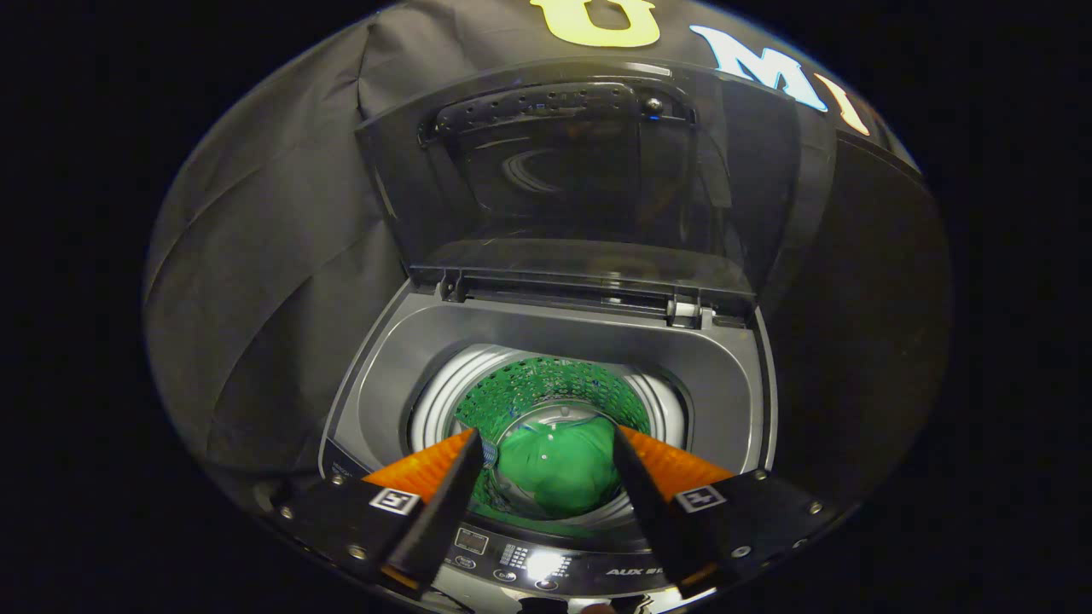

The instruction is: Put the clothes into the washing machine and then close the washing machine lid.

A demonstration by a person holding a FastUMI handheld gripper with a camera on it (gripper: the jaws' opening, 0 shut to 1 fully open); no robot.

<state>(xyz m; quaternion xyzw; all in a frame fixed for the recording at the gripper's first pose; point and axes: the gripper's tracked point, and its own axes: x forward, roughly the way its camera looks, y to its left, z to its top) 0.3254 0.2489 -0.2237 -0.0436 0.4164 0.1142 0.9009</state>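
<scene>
A top-loading washing machine [392,358] stands just ahead of me with its dark see-through lid [589,179] raised upright at the back. A green garment [559,469] lies bundled at the bottom of the perforated drum [546,384], well below my fingers. My gripper [546,439] hovers above the drum's mouth, open, with nothing between its fingers; the garment shows through the gap between them.
The machine's control panel [529,558] runs along the front rim beneath my fingers. The lid's hinges [682,309] sit at the back rim. Black cloth wall [264,222] surrounds the machine at the back and left.
</scene>
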